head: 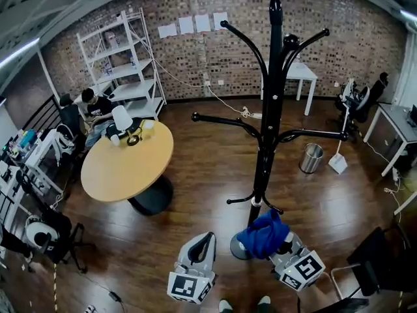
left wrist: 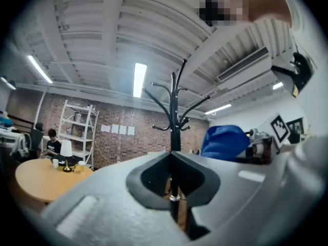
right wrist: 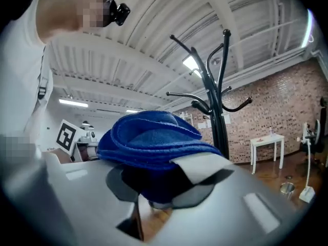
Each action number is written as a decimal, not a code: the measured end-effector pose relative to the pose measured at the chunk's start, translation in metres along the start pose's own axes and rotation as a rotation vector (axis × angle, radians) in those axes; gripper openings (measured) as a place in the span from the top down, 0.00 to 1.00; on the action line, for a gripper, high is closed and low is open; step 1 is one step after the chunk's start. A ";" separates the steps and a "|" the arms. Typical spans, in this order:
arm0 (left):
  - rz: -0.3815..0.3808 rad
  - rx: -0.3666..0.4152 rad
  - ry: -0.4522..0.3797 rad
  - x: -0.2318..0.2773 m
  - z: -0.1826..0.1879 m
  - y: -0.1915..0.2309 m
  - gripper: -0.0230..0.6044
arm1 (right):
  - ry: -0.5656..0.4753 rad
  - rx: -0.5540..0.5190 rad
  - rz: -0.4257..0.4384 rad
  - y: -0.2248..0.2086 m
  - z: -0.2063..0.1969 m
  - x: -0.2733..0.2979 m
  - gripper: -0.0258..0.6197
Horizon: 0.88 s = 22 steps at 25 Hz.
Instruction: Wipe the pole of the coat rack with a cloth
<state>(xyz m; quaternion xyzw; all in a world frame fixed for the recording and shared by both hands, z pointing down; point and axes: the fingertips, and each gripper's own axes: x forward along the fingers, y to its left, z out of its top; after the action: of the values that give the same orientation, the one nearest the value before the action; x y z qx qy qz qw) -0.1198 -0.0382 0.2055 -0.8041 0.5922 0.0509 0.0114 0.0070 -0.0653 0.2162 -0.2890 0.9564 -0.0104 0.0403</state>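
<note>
right claw clamped on the blue cloth, which is bunched over its tips. coat rack pole stands just ahead of that claw, cloth at its low section above the base; contact unclear. left claw has jaws together, empty, left of the pole.

No text, brand or number can be read. The 4 white sheets on the brick wall are too small to make out, possibly printed. The marker cubes bear only black-and-white square patterns, with no letters.
</note>
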 end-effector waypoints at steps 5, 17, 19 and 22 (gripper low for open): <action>-0.075 0.010 0.001 -0.014 0.026 -0.034 0.96 | -0.015 -0.004 -0.134 -0.002 0.034 -0.049 0.80; -0.125 0.012 -0.067 -0.093 0.083 -0.142 0.96 | -0.062 -0.031 -0.164 0.060 0.086 -0.168 0.81; -0.124 0.016 -0.067 -0.090 0.084 -0.163 0.96 | -0.074 0.002 -0.155 0.053 0.087 -0.190 0.80; -0.105 0.021 -0.082 -0.115 0.073 -0.183 0.96 | -0.082 0.006 -0.143 0.064 0.073 -0.217 0.81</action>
<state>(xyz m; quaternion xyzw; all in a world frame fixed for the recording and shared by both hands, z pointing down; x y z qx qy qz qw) 0.0158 0.1319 0.1363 -0.8312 0.5486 0.0768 0.0469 0.1581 0.1085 0.1565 -0.3568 0.9308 -0.0044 0.0796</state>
